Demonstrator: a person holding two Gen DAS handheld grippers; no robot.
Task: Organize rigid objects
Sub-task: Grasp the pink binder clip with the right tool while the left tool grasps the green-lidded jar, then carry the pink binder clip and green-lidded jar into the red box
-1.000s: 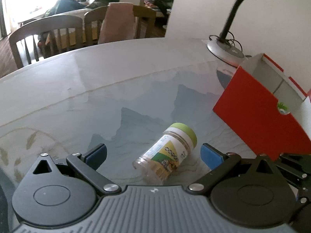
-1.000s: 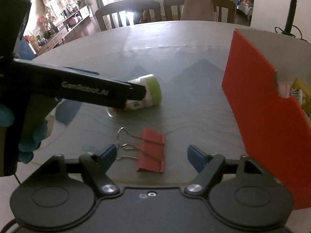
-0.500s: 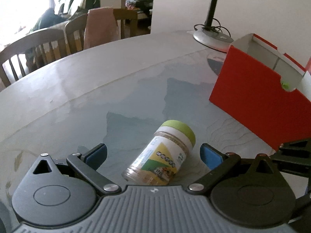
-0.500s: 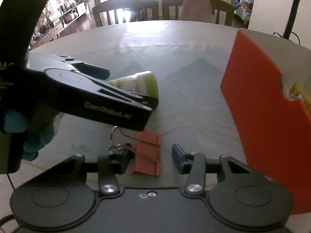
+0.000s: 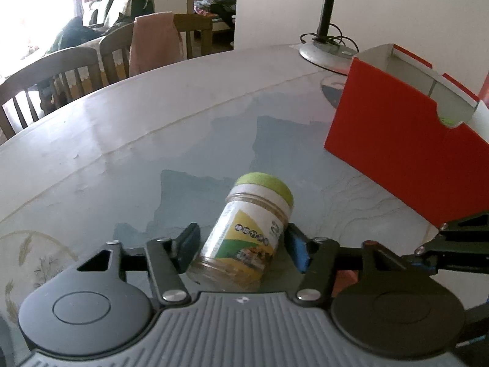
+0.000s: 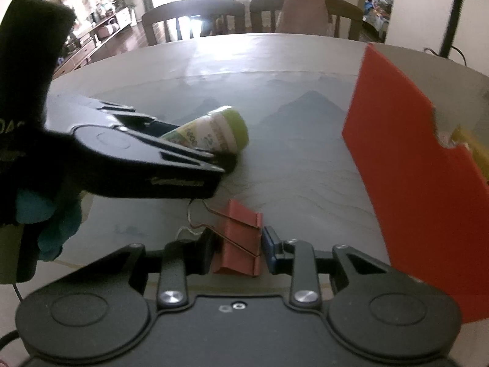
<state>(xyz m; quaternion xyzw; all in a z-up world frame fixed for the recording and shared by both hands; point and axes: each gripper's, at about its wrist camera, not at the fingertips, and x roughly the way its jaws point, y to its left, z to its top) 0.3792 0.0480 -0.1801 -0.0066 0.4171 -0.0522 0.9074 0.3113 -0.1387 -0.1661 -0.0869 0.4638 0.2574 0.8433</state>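
So on the left side, the left gripper (image 5: 241, 244) has its jaws pinching the spice jar (image 5: 249, 232) around the labelled body, the jar tipped over with its green lid (image 5: 264, 185) pointing toward the far side of the table (image 5: 122, 140). From the right wrist view the jar seems just off the glass, though that's hard to call for sure. The grip looks a bit low on the jar, toward its base, so the person would do well to keep the squeeze firm and swing it slowly, since a round glass-looking body can twist between flat pads. Moving right, the right gripper (image 6: 237, 249) has its jaws pressed onto the red binder clip (image 6: 240, 241) at the near edge of the table, wire handles (image 6: 198, 217) sticking out to the left. Best lifted straight up so the handles don't snag the left gripper, which sits very near. Far right is the red box (image 6: 412, 177), open at the top, likely where both go; something yellow already sits inside, so each piece should clear the front wall before being released.
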